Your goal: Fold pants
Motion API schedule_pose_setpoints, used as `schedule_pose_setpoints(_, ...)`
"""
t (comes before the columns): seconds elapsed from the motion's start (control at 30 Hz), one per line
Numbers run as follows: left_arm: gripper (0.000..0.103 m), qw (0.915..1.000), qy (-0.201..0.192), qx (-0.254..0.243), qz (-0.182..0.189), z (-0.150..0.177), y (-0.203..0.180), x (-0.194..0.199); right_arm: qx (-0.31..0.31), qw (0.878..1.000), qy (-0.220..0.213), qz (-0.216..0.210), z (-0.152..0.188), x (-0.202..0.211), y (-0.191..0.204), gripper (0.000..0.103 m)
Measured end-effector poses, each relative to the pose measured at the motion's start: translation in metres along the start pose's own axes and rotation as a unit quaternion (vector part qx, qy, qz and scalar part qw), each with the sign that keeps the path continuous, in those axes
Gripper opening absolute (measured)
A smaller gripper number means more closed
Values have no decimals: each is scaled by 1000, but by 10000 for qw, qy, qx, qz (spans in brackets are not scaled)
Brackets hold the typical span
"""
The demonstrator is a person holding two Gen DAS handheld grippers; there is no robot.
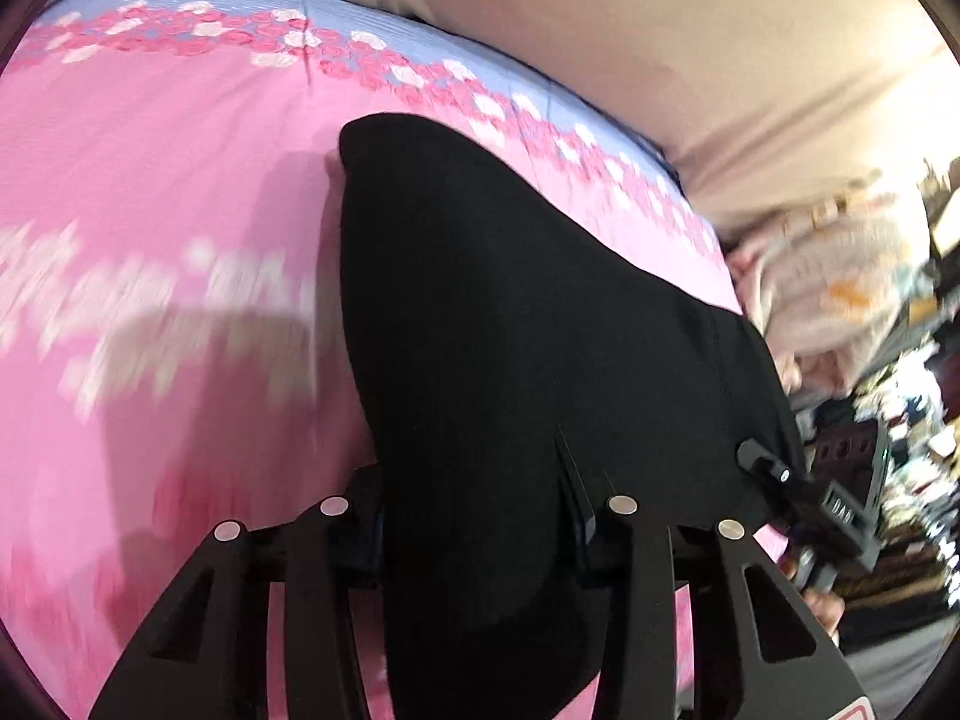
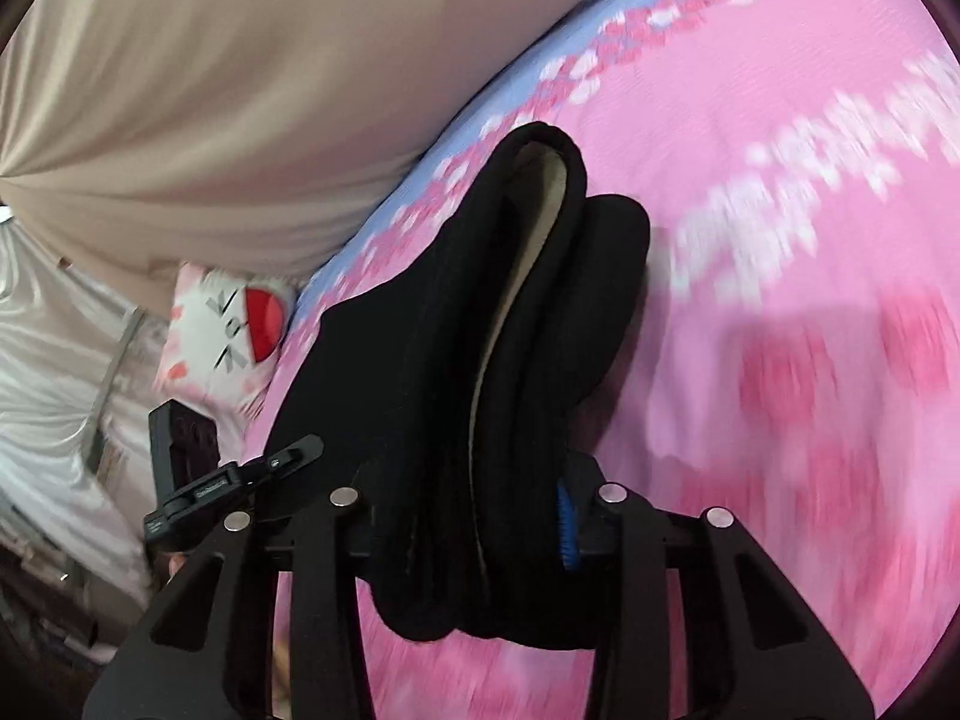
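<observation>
Black pants [image 1: 510,300] lie bunched on a pink flowered bedspread [image 1: 150,180]. My left gripper [image 1: 474,480] is shut on a thick fold of them, and the cloth fills the gap between its jaws. In the right wrist view the pants [image 2: 540,300] are doubled over, with a pale lining showing in the fold. My right gripper [image 2: 468,480] is shut on that bundle, a blue pad [image 2: 564,528] pressed against the cloth. Each view shows a finger of the other gripper [image 1: 765,462] [image 2: 288,453] at the far edge of the pants.
The bedspread [image 2: 810,360] has a pale blue border with pink and white flowers. Beige draped fabric [image 1: 600,30] [image 2: 240,90] hangs behind the bed. A white pillow with a red circle [image 2: 240,324] lies at the bed's edge. Blurred clutter [image 1: 870,330] lies beyond the bed.
</observation>
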State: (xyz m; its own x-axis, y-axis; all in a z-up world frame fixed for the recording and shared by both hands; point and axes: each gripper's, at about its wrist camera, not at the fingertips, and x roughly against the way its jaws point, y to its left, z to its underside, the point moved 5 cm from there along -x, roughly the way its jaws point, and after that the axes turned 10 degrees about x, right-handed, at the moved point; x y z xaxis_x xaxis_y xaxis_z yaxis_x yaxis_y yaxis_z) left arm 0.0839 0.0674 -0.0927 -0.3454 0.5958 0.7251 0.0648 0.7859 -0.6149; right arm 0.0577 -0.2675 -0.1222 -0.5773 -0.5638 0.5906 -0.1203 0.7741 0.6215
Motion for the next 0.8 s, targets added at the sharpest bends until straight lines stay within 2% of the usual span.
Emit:
schedule_pose_setpoints(0.1, 39, 9998, 90, -131, -87, 40, -2, 16, -129, 9998, 175, 18, 32, 11, -2, 36)
schedule_pose_setpoints(0.13, 41, 9998, 75, -150, -134, 50, 1, 20, -180, 9996, 195, 51, 38, 11, -5, 41)
schedule_pose_setpoints(0.2, 55, 9993, -16, -128, -348, 66, 7, 20, -265, 9994, 178, 133, 48, 9, -11, 53)
schedule_pose_setpoints(0.23, 66, 9992, -52, -73, -393, 69, 11, 17, -113, 9997, 60, 187, 50, 8, -9, 54)
schedule_pose_setpoints(0.33, 82, 9996, -215, 52, -182, 70, 11, 12, 210, 9987, 14, 457, 45, -5, 1, 63)
schedule_pose_setpoints(0.37, 82, 9993, -268, -61, -267, 70, 6, 9, 352, 9978, -9, 561, 45, -9, 5, 64)
schedule_pose_setpoints(0.43, 74, 9966, -438, -396, -581, 73, 0, 3, 482, 9963, -53, 705, 45, -14, 8, 51)
schedule_pose_setpoints(0.47, 58, 9957, -489, -448, -640, 74, -2, 3, 350, 9977, -68, 570, 45, -13, 8, 47)
schedule_pose_setpoints(0.53, 38, 9962, -588, -403, -508, 72, -4, 13, 228, 9988, -163, 408, 45, -4, 10, 39)
schedule_pose_setpoints(0.6, 34, 9967, -617, -438, -284, 70, -10, 29, 350, 9986, -232, 311, 44, 7, 23, 36)
schedule_pose_setpoints(0.8, 33, 9923, -820, -919, 149, 70, -52, 91, 854, 9949, -534, 78, 30, 60, 66, 35)
